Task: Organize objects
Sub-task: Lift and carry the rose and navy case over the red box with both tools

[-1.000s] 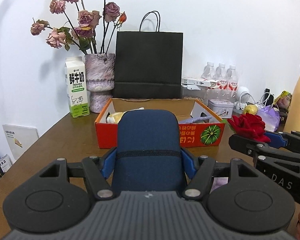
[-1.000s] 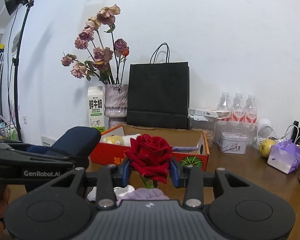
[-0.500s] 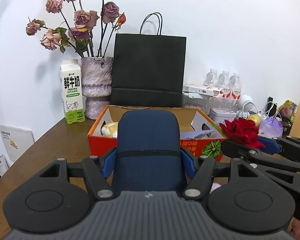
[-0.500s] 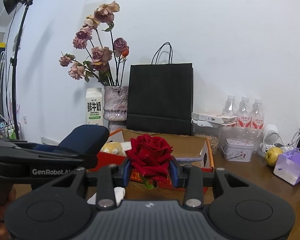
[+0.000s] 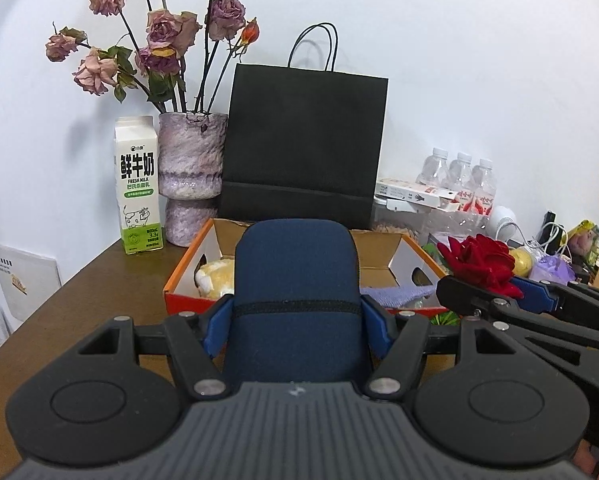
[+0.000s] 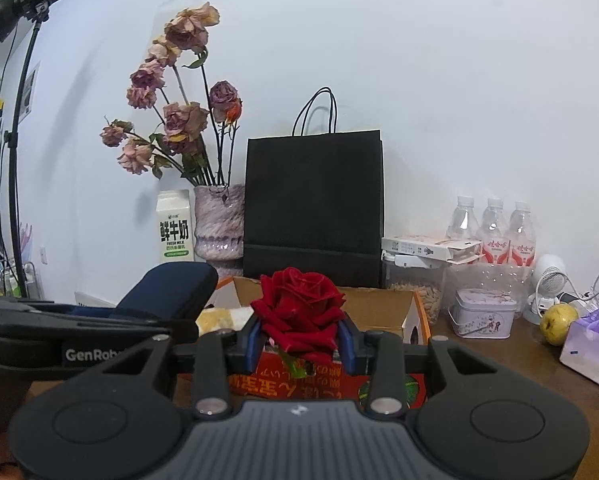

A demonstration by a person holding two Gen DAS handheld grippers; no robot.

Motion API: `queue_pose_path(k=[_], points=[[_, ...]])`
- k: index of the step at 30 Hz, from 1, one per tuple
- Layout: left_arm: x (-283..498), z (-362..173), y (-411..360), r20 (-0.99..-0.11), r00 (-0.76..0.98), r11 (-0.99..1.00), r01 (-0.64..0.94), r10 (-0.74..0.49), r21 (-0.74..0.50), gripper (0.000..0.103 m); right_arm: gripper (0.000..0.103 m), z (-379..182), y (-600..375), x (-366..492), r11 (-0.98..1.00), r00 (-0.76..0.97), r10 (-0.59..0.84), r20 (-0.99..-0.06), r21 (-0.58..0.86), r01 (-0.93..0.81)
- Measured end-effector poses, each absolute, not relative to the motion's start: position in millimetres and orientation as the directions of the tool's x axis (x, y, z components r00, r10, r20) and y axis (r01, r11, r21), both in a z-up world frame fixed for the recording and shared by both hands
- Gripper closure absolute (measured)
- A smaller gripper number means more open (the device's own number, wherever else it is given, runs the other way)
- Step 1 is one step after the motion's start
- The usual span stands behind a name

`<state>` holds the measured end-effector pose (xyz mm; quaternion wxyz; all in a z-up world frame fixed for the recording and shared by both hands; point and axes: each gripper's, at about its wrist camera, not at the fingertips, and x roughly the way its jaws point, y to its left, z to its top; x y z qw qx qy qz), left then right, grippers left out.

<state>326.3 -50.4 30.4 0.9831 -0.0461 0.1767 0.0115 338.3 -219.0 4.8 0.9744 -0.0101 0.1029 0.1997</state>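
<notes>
Two tongs gripping, left tongs (image 5: pixel 295 322) clamping navy pouch (image 5: pixel 295 280), right tongs (image 6: pixel 299 344) pinching red rose (image 6: pixel 299 308)

Your left hand-held gripper (image 5: pixel 295 326) clamps a blue case (image 5: pixel 295 280) between its pads, in front of the orange box (image 5: pixel 187 272) on the table (image 5: pixel 79 300). At right, your right hand-held gripper (image 5: pixel 495 292) grips a red rose (image 5: pixel 479 264). Behind the box stand a milk carton (image 5: pixel 137 184), a vase (image 5: pixel 191 176) and a black bag (image 5: pixel 303 144).
</notes>
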Motion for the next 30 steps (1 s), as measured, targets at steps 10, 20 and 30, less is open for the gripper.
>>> queue_pose_path(k=[10, 20, 30], points=[[352.0, 36.1, -46.2, -0.329, 0.944, 0.993, -0.063, 0.027, -0.098, 0.036, 0.067, 8.6, -214.2, 365.2, 0.918, 0.899, 0.394, -0.191, 0.040, -0.394], [379.9, 41.2, -44.2, -0.314, 0.948, 0.991, -0.081, 0.044, -0.106, 0.036, 0.067, 12.5, -210.0, 394.1, 0.922, 0.905, 0.387, -0.174, 0.050, -0.384], [409.5, 42.7, -40.1, -0.323, 0.945, 0.990, -0.091, 0.050, -0.111, 0.036, 0.067, 13.4, -204.1, 425.5, 0.919, 0.904, 0.393, -0.170, 0.044, -0.391]])
